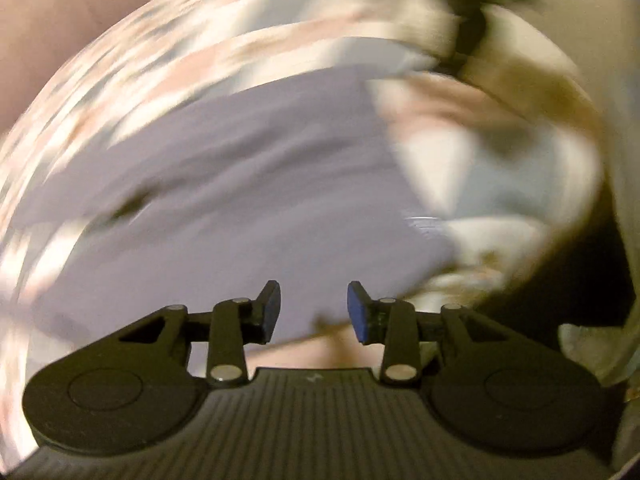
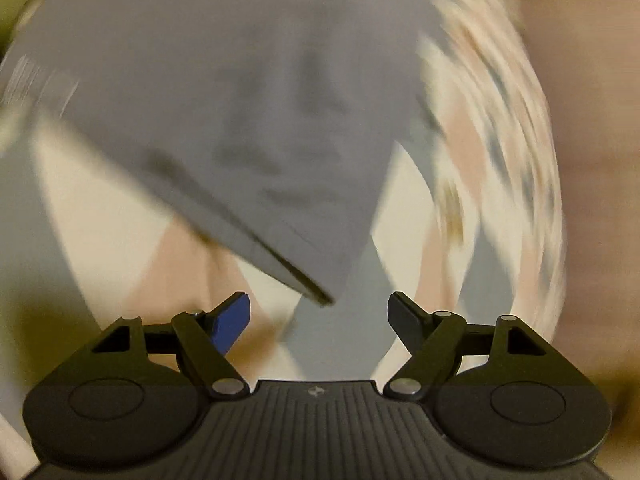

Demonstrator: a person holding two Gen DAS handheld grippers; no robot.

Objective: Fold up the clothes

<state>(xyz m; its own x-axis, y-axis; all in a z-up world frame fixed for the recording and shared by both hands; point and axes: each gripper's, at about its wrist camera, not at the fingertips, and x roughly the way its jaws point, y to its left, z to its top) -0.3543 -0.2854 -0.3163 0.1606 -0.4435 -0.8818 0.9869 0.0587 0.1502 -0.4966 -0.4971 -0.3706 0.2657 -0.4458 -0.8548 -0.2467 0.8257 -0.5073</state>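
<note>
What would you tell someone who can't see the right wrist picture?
A blurry grey garment lies on a patterned sheet, one corner pointing at the camera. The right gripper is open just short of that corner, holding nothing.

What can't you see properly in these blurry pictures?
- Left wrist view: motion blur smears the grey garment; its type is unclear.
- Right wrist view: blur hides the patterned cloth underneath.
- Left tool and right tool: open, empty; contact with the fabric is unclear.
</note>
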